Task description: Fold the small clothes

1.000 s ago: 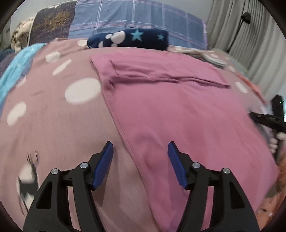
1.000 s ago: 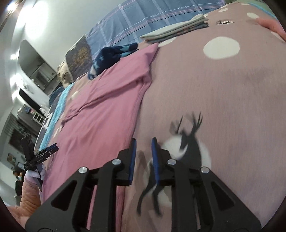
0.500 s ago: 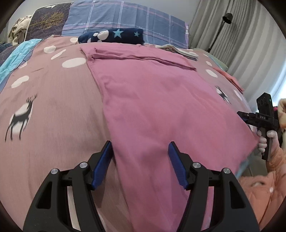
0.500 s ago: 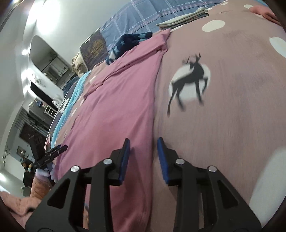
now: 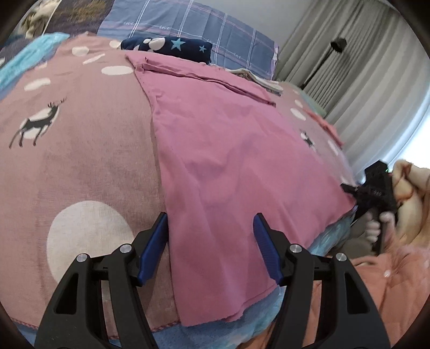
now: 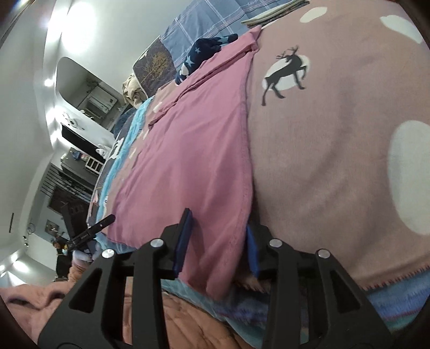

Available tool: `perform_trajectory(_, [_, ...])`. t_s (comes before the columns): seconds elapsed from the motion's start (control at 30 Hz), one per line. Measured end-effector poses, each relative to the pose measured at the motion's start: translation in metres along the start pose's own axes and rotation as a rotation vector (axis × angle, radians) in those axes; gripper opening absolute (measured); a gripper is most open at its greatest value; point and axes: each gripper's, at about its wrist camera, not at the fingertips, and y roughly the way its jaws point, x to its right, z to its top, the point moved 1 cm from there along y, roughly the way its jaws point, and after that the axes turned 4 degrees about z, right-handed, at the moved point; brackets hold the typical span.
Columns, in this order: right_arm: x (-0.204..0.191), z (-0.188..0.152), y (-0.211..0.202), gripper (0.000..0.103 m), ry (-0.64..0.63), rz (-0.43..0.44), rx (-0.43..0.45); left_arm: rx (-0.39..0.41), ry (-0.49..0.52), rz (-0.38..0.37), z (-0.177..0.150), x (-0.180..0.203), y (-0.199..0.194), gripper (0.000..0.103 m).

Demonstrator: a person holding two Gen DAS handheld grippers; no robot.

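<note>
Pink garment (image 5: 236,166) spread flat on the bed, over a mauve blanket (image 5: 80,150) with white dots and black deer, long side running away toward the pillows. Far end of the garment folded over in a narrow band, just before a dark blue star-patterned cloth (image 5: 172,48) and a blue checked pillow (image 5: 193,24). Near end hanging a little over the bed edge, above a light blue sheet. Left gripper (image 5: 211,247) held at the near left corner of the garment, wide open, left blue pad at the garment's left edge, right pad above the pink cloth, nothing pinched between them. Right gripper (image 6: 217,241) at the near right corner, jaws opening, with the garment's right hem lying between the pads; pads not seen to press on it. In the left view, right gripper also seen at the far right edge of the garment, held by a hand (image 5: 376,228). A stack of pale folded clothes (image 5: 258,77) lying near the pillows, apart from the garment. Grey curtains (image 5: 362,67) behind the bed.
</note>
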Motion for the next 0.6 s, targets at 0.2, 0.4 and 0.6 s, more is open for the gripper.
perform_trajectory(0.2, [-0.005, -0.007, -0.002, 0.038, -0.023, 0.005, -0.026, -0.005, -0.002, -0.043, -0.014, 0.0, -0.01, 0.064])
perform_trajectory(0.4, [-0.024, 0.015, -0.003, 0.005, -0.026, 0.079, 0.049, 0.02, -0.088, -0.08, 0.011, -0.003, -0.003, 0.004])
perform_trajectory(0.6, [-0.061, 0.06, -0.065, 0.005, -0.066, 0.313, 0.321, 0.395, -0.038, -0.199, 0.069, 0.031, -0.072, 0.003])
